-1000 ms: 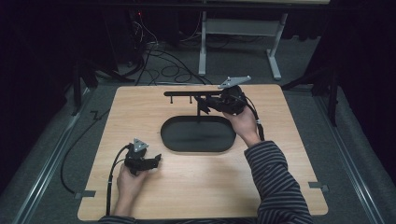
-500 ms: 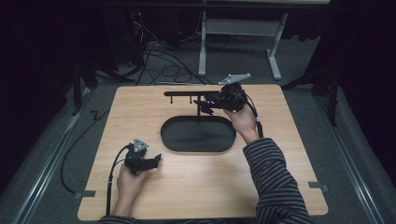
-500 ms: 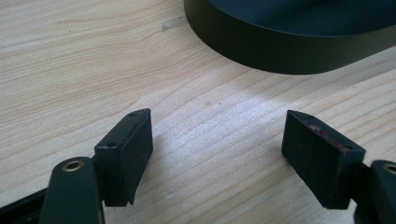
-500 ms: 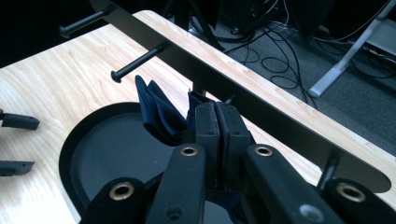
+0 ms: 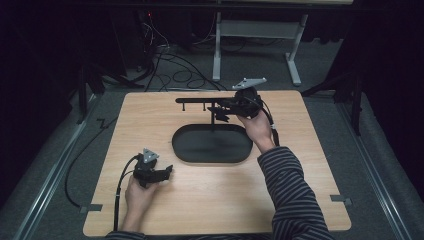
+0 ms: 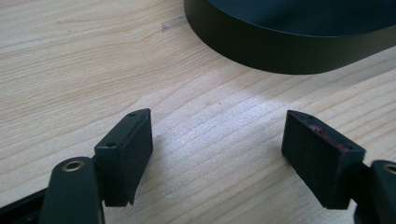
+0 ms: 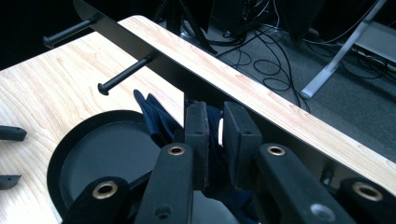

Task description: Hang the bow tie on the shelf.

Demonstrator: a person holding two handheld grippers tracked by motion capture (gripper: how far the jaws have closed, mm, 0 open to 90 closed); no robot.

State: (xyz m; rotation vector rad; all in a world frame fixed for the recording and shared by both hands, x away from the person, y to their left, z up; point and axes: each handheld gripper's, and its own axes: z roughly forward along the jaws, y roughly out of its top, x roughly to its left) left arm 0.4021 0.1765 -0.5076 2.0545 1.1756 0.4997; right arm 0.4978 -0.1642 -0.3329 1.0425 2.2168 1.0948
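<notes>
Your right gripper (image 7: 215, 140) pinches dark cloth (image 7: 156, 119) under the rack (image 5: 200, 101); your left gripper (image 6: 217, 154) rests spread on the table (image 5: 150, 122).

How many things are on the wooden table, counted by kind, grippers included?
Black stand with oval base and peg bar: 1
Dark blue cloth item, pinched by the right gripper: 1
Handheld black grippers: 2 (left, right)
Total: 4

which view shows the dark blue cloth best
The right gripper view: the cloth sits close up, pinched in the right gripper under the rack. The high view shows a dark blur by that gripper.
</notes>
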